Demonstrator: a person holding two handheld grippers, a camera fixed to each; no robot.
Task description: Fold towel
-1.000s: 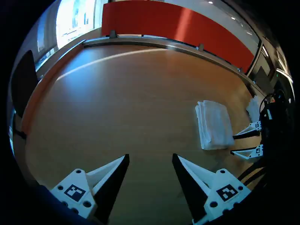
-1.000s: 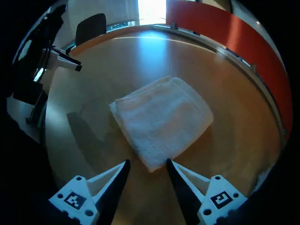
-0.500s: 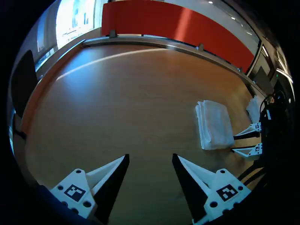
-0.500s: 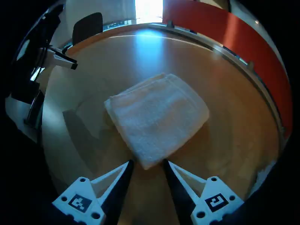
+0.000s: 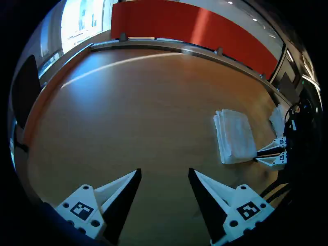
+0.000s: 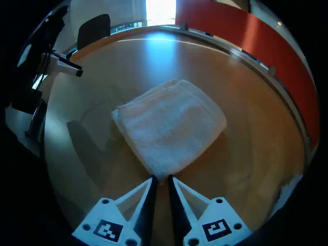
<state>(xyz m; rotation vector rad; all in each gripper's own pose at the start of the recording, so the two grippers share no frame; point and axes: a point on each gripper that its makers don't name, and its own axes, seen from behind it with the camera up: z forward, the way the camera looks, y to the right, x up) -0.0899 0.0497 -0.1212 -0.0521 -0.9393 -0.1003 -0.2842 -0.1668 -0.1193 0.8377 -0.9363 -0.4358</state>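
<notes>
Ahead of the left claw (image 5: 164,171), whose fingers are standing spread with nothing between them, bare wooden tabletop (image 5: 135,106) is stretching away to a red panel (image 5: 192,26). Far off to its right the folded white towel (image 5: 234,137) is lying flat, and the right claw (image 5: 259,153) is reaching in at its corner. In the right gripper view, the towel's near corner is sitting pinched between the right claw's own fingers, which are pressing close together on it. The rest of the towel is lying flat just ahead. Far ahead and to the left, the left claw is hovering near a dark chair (image 6: 93,28).
</notes>
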